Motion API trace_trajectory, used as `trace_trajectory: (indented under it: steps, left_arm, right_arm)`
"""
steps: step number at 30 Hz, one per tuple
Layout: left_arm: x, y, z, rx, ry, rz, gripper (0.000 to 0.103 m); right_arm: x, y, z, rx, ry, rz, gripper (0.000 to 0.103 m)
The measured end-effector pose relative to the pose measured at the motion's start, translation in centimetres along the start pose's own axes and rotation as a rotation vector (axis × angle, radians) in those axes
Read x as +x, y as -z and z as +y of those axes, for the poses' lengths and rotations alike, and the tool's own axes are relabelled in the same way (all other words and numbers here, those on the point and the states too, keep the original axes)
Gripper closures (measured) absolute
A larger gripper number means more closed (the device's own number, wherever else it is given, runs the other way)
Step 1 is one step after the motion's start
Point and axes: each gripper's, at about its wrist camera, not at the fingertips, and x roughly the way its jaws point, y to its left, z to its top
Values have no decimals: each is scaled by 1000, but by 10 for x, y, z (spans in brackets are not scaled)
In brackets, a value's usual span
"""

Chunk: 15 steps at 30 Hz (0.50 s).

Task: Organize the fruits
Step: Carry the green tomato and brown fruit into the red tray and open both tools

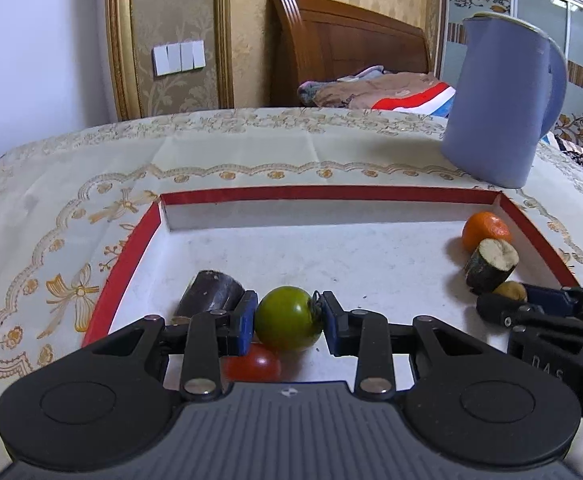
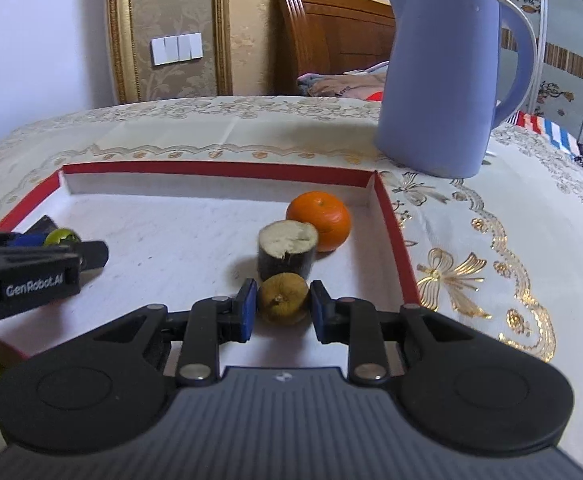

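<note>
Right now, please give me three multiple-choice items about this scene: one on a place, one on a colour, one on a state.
1. Where does the orange lie?
A. in the tray's far right corner
B. on the cloth beside the kettle
C. in the tray's far left corner

2. What colour is the kettle?
A. white
B. blue
C. red

3. What is between the pads of the left hand-held gripper?
A. nothing
B. the orange
C. a green tomato

Answers:
1. A: it sits inside the red-rimmed tray, by the far and right walls.
2. B: its body and handle are pale blue in both views.
3. C: the blue pads flank the tomato on both sides.
</note>
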Motion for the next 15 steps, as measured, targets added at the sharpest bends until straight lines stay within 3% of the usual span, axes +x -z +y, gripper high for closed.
trace_trajectory:
  steps: [12,15]
  left_arm:
    - [5,2,1,-5,-48,4,69]
    - [5,3,3,-13,-40,5,64]
  right_arm:
    - [2,-1,4,-8,14,-9,76]
    - [1,0,4,1,10,-11,75]
